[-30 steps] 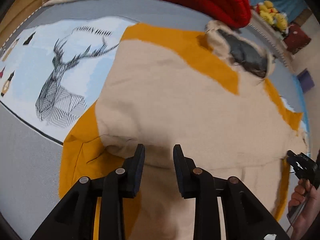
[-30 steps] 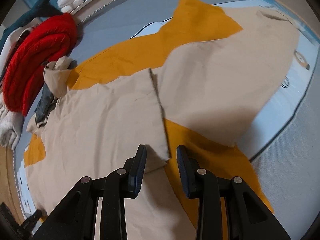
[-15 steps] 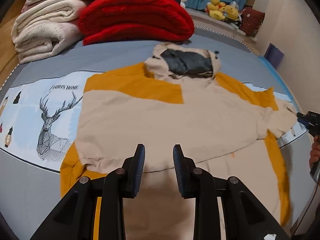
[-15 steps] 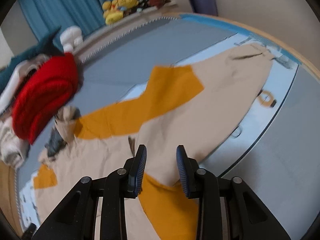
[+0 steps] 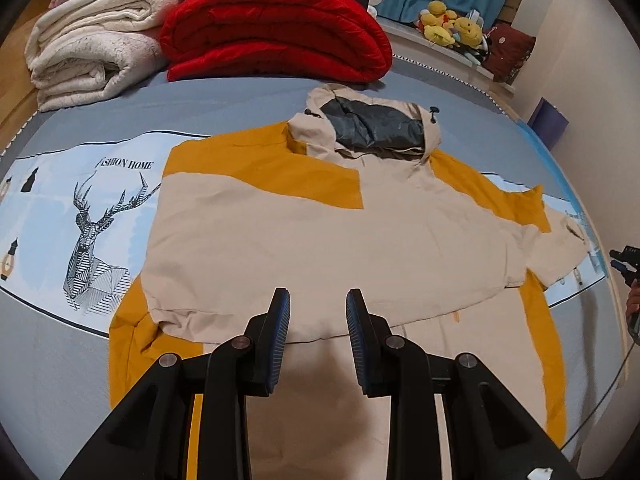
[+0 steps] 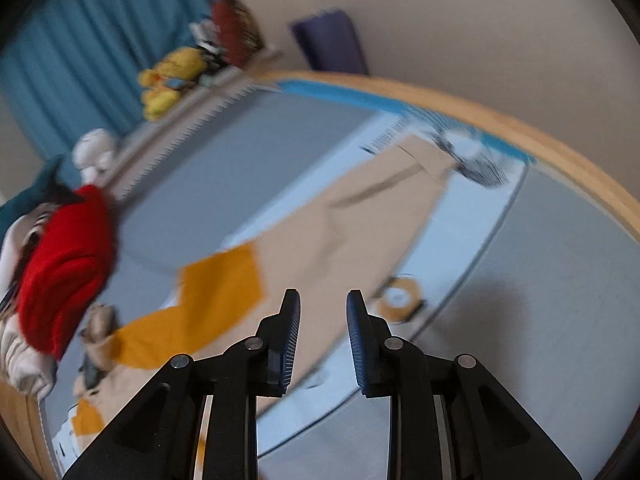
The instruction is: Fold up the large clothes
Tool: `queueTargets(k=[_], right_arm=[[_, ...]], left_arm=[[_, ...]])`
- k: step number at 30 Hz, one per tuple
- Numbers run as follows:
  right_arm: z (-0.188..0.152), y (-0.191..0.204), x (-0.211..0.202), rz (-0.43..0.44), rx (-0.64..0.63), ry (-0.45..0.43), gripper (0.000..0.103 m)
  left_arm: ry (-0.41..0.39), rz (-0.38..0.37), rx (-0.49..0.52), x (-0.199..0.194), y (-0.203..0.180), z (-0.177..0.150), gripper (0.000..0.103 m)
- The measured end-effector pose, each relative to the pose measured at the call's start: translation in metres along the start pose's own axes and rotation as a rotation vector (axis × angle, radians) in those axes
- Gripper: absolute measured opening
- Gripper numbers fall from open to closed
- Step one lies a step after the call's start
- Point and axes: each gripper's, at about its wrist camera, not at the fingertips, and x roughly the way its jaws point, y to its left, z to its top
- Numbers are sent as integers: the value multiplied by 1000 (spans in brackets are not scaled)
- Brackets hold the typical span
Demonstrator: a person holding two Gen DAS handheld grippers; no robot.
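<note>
You're over a bed w/ a grey-blue cover; a pale blue printed band runs across it, showing a line-drawn deer and the words "FASHION HOME". A light wood frame curves round the bed's edge in the right wrist view, w/ a cream wall behind. Teal curtains hang at the far side.

The beige-and-mustard hooded jacket lies flat across the middle of the bed, hood toward the far end, dark grey lining showing. One sleeve is folded across the body; the other reaches out toward the bed's right edge.

Beyond the hood sits a folded red quilt, close to the hood; whether they touch is unclear. Just left of it is a stack of cream blankets. Yellow plush toys sit on the ledge past the bed, a purple box by the wall.

Your left gripper hangs over the jacket's near part, jaws apart w/ nothing between them. Your right gripper is over the sleeve and the bed's printed band, view blurred; its jaws have just been opening, gap clear, nothing pinched.
</note>
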Motion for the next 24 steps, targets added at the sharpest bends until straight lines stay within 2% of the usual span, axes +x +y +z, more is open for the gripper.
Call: queueTargets(k=[5, 8, 9, 13, 17, 24], right_arm=[[11, -44, 55, 41, 88, 36, 26], [15, -52, 87, 6, 93, 57, 27], [14, -53, 96, -3, 89, 61, 30], [14, -62, 126, 24, 116, 75, 34], [20, -74, 142, 69, 173, 46, 35], [40, -85, 151, 75, 250, 7, 35]], left_arm=[[26, 14, -26, 15, 7, 0, 26], [38, 26, -47, 25, 8, -1, 26], [39, 31, -41, 27, 7, -2, 26], [45, 47, -2, 34, 1, -6, 26], [48, 68, 26, 37, -2, -8, 26], [51, 74, 13, 39, 5, -7, 26]])
